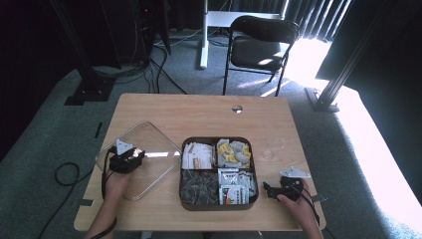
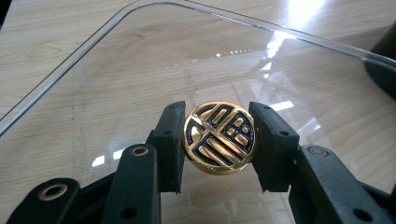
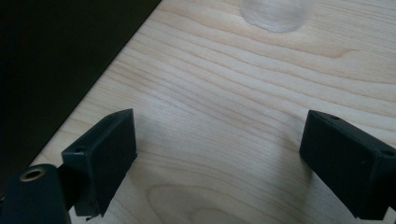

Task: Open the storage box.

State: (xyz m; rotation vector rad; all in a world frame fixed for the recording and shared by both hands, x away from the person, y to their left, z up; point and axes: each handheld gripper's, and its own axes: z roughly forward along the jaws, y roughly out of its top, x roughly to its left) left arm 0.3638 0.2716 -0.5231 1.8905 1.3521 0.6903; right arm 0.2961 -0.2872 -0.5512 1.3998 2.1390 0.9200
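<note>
Left gripper view: jaws clamp the gold knob (image 2: pixel 218 138) of the clear lid (image 2: pixel 140 60).

I am counting 1 clear lid (image 1: pixel 149 149), 1 gold knob (image 2: pixel 218 137), 1 tray (image 1: pixel 217 205) showing 4 compartments, 1 small clear cup (image 1: pixel 269 152), 1 chair (image 1: pixel 259 42), 2 grippers.

This looks like a lab or studio set up for recording. A small wooden table (image 1: pixel 204 112) stands on grey-green carpet (image 1: pixel 45 129), ringed by black metal stands (image 1: pixel 82 69) bolted to floor plates, with cables (image 1: pixel 159 64) trailing beyond the table's far edge. Dark curtains (image 1: pixel 318 17) hang behind a black folding chair (image 1: pixel 259 45).
</note>
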